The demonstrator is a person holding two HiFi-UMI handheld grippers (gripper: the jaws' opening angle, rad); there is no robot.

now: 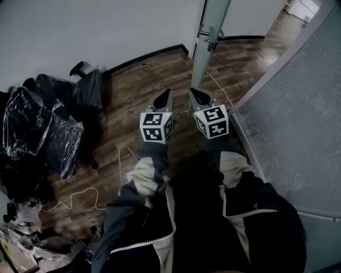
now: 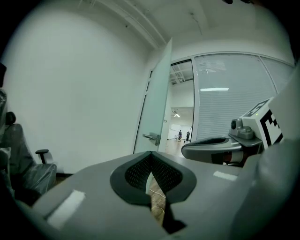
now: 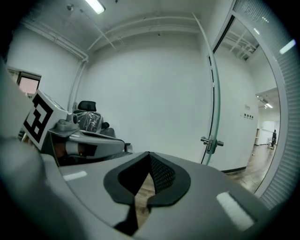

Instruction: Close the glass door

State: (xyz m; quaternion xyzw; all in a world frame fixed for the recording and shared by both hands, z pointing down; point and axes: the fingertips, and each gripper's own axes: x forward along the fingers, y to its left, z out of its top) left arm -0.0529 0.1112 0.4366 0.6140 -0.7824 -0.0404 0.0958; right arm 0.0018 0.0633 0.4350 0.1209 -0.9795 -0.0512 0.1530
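The head view is dim and underexposed: plastic-wrapped chairs (image 1: pixel 37 128) at left sink into shadow, and the far wooden floor (image 1: pixel 250 50) carries a pale sheen. Both gripper views are brighter under a ceiling strip light (image 3: pixel 95 5), fisheye-bent, black-cornered and soft in the near foreground. The corridor beyond the glass door (image 2: pixel 157 103) glows.
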